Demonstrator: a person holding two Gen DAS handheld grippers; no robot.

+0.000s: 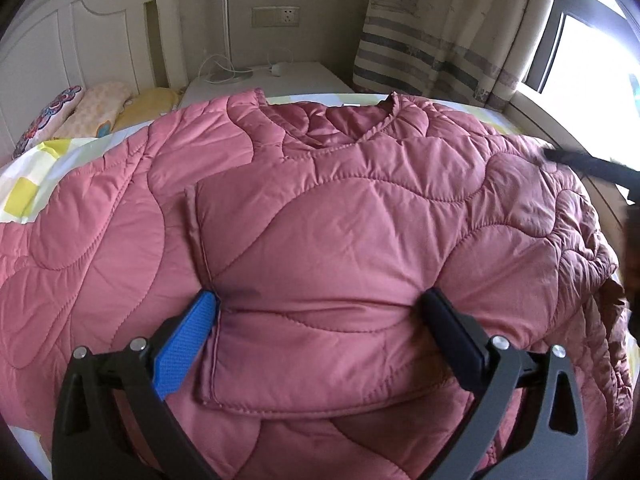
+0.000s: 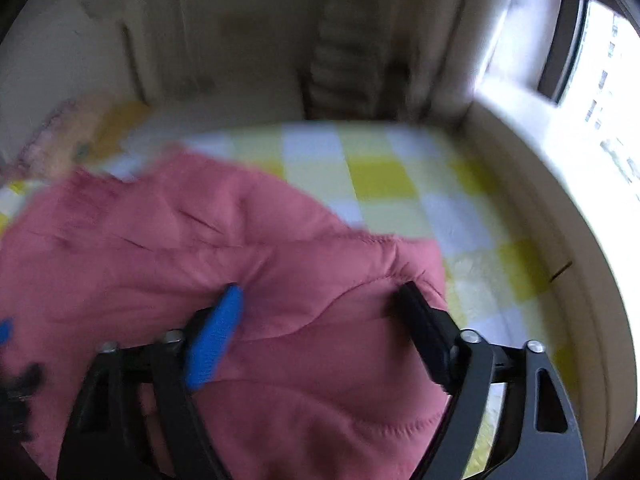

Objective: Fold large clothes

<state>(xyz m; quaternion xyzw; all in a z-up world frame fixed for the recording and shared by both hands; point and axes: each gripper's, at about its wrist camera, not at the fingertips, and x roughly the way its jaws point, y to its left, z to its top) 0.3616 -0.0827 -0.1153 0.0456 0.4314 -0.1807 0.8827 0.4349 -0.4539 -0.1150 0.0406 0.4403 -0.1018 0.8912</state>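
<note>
A large pink quilted jacket (image 1: 320,208) lies spread on the bed, collar (image 1: 360,120) at the far side, with one sleeve folded across its front. My left gripper (image 1: 320,300) is open just above that folded sleeve, its jaws wide apart with fabric between them. My right gripper (image 2: 320,294) is open over the jacket's right part (image 2: 280,280), near its edge; this view is motion-blurred. A dark blurred piece of the right gripper shows at the right edge of the left wrist view (image 1: 588,166).
The bed has a yellow and white checked sheet (image 2: 380,176). Pillows (image 1: 96,108) lie at the far left by the white headboard (image 1: 60,40). A white nightstand (image 1: 272,80) and a striped curtain (image 1: 440,32) stand behind; a window ledge (image 2: 560,200) runs along the right.
</note>
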